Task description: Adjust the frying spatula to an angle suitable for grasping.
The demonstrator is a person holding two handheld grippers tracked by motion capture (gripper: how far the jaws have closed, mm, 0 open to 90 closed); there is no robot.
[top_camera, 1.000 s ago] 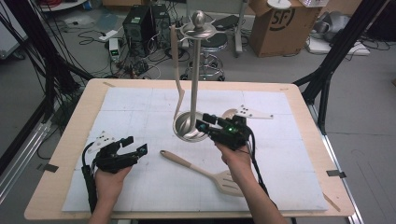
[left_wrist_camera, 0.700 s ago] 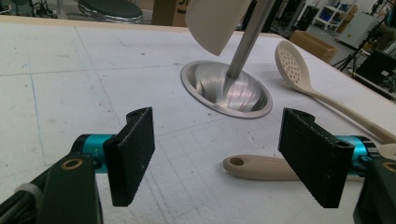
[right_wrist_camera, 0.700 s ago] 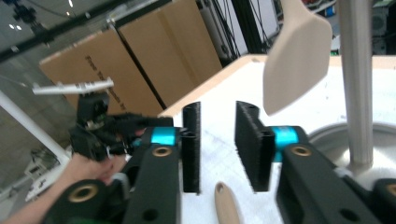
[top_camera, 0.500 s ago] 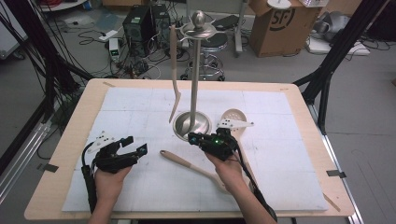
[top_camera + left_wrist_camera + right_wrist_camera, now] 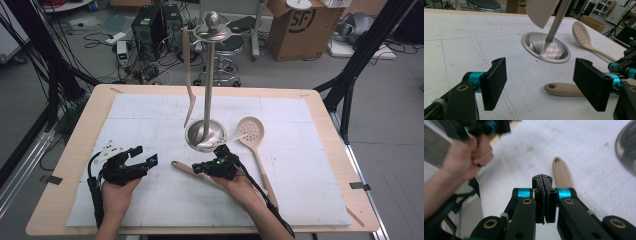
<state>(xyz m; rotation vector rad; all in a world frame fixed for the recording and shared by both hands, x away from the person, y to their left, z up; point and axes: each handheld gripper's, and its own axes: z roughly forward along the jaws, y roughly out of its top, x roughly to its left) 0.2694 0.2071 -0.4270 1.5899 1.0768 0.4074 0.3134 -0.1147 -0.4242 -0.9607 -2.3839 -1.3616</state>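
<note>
Job looked like hanging utensils on the stand, which stood at mid-worktop, and it was approx a third done. One pale spatula already hung from the top ring. The slotted spoon lay just right of the base, and the wooden-handled turner lay nearer the front edge, handle end pointing left. Right claw sat low over that handle. Its jaws had just been closing and were pressed together w/ nothing between them, the handle lying just beyond the tips in the right gripper view. So no hold on it yet, prob. a missed grab. Left claw rested front-left, spread wide & empty, aimed toward the base. Left to do: re-grip the turner, lift & hook it, then the spoon.
</note>
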